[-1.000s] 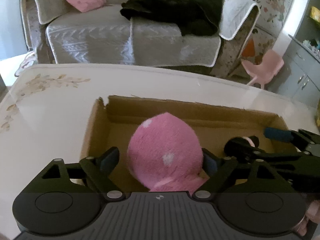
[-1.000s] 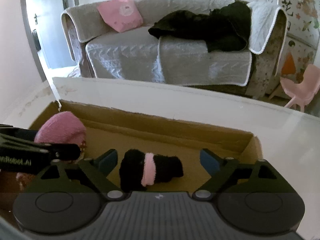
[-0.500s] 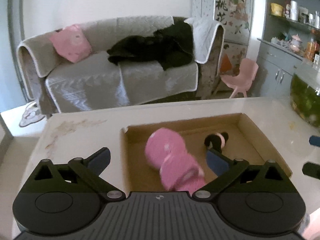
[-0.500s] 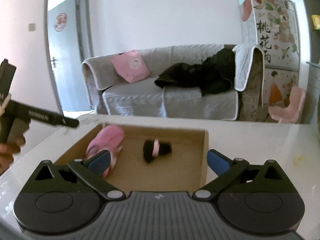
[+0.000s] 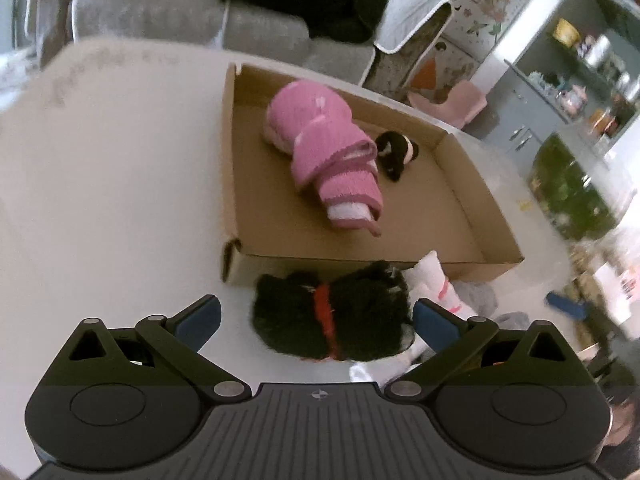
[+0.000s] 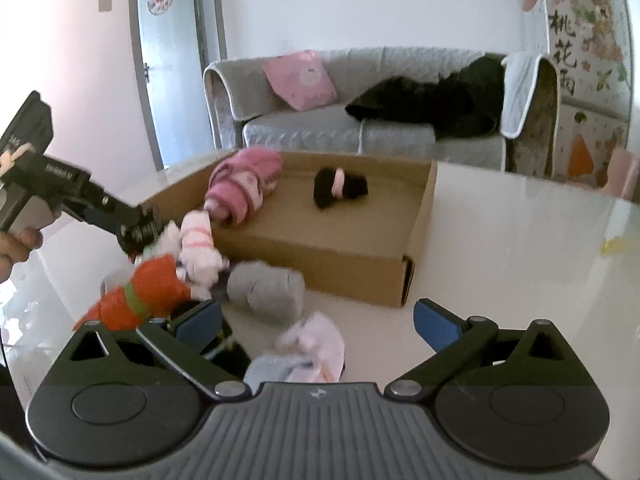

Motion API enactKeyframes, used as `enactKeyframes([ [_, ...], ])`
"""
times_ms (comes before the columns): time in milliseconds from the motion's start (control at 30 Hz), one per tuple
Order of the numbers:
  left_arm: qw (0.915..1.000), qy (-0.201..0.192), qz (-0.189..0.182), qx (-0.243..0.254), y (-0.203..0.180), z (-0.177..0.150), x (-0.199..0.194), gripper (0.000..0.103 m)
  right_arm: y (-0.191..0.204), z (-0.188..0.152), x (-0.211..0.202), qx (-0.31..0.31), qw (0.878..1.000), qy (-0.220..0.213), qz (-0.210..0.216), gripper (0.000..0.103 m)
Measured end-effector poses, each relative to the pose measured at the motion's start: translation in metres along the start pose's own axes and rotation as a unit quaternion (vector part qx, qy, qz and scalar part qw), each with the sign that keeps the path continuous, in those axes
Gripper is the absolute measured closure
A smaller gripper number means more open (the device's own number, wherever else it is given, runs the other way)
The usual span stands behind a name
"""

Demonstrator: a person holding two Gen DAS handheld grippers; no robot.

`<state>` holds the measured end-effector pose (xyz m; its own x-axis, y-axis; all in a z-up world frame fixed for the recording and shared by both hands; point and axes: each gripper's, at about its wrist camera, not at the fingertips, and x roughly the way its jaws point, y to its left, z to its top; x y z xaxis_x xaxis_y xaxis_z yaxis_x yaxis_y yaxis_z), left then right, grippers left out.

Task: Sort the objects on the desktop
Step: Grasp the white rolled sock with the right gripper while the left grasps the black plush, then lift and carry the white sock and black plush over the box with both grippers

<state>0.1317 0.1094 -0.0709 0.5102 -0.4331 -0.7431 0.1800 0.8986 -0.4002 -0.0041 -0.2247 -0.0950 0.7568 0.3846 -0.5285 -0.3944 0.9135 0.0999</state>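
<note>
– Where does the black sock bundle lie?

– On the tabletop, just outside the cardboard box, between the spread fingers of the left gripper, which grips nothing.

– How does it look?

– Fuzzy, rolled up, with a red band.

– And the right gripper?

– Spread wide and empty, with a pale pink bundle below it and a grey bundle just beyond.

– Inside the box?

– A pink rolled bundle touching a small black one.

Readable text

Large black Chinese characters 桃花雨 run down the floral cabinet beside the sofa; white lettering on the left tongs is too blurred to read.
</note>
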Motion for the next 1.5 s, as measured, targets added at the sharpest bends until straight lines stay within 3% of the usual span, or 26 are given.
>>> enactKeyframes([
  [167, 0.9986, 0.021, -0.036, -0.032, 0.000, 0.003, 0.016, 0.000, -0.003, -0.003, 0.008, 0.007, 1.000, 0.023, 0.016, 0.002],
  [400, 0.9989, 0.032, 0.007, -0.034, 0.000, -0.003, 0.031, 0.001, -0.009, -0.007, 0.006, 0.006, 0.999, 0.025, 0.019, 0.002],
  [633, 0.9986, 0.025, -0.018, -0.044, 0.008, -0.004, 0.022, 0.001, -0.012, -0.016, 0.001, 0.005, 0.999, 0.026, 0.022, 0.002],
  [733, 0.9990, 0.024, -0.011, -0.037, 0.009, -0.005, 0.021, 0.003, -0.015, -0.016, 0.000, 0.010, 0.999, 0.031, 0.025, 0.006],
  [867, 0.9992, 0.027, -0.006, -0.029, 0.007, -0.006, 0.023, 0.013, -0.017, -0.016, -0.001, 0.019, 0.999, 0.037, 0.034, 0.016],
  [933, 0.9994, 0.026, -0.008, -0.024, 0.005, -0.006, 0.022, 0.018, -0.019, -0.016, -0.002, 0.023, 0.998, 0.040, 0.036, 0.026],
  [1000, 0.9996, 0.023, -0.004, -0.015, 0.002, -0.007, 0.019, 0.020, -0.020, -0.016, 0.000, 0.029, 0.998, 0.046, 0.033, 0.046],
  [1067, 0.9998, 0.021, -0.001, -0.004, -0.002, -0.007, 0.016, 0.022, -0.021, -0.016, 0.000, 0.036, 0.997, 0.050, 0.040, 0.053],
  [1367, 0.9997, 0.011, -0.014, 0.018, -0.011, -0.007, 0.004, 0.024, -0.022, -0.016, 0.000, 0.042, 0.996, 0.054, 0.051, 0.055],
  [1500, 0.9993, -0.020, -0.026, 0.021, -0.013, -0.003, -0.013, 0.024, -0.027, -0.015, -0.002, 0.051, 0.996, 0.054, 0.052, 0.056],
])
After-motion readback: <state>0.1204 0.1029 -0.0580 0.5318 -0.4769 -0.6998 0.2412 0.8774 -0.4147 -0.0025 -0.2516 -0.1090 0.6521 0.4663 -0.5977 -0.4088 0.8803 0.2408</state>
